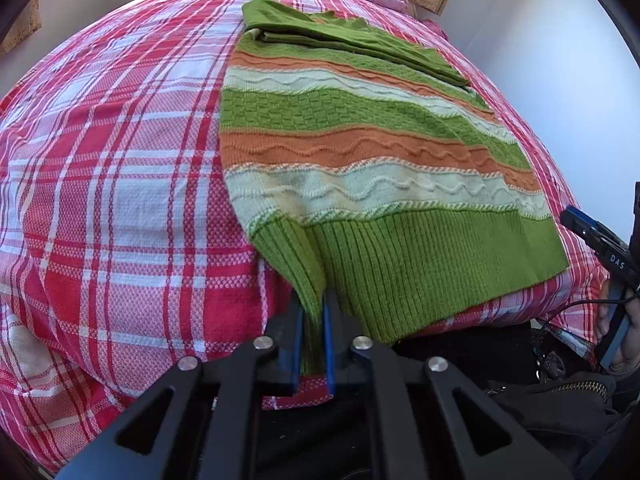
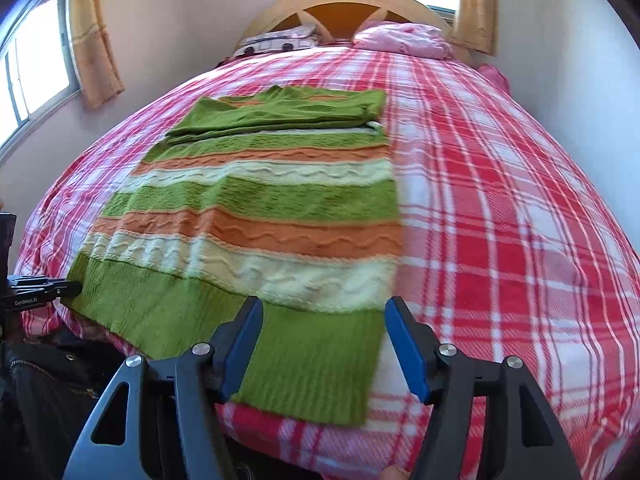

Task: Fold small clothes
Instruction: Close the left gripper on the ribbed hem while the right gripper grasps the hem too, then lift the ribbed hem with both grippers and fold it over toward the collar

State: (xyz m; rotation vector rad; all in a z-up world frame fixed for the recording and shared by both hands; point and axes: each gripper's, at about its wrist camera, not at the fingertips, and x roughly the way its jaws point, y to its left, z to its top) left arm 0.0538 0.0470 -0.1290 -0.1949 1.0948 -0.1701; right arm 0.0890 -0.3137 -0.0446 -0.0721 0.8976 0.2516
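A striped knit sweater in green, orange and cream lies flat on the bed, sleeves folded across its far end. My left gripper is shut on the left corner of its green ribbed hem at the bed's near edge. In the right wrist view the sweater stretches away from me. My right gripper is open, its blue pads either side of the hem's right corner, just above the cloth. The right gripper also shows at the right edge of the left wrist view.
The bed has a red, pink and white plaid cover. A pink pillow and a wooden headboard are at the far end. Walls and curtained windows close in both sides. Dark clothing lies below the bed's near edge.
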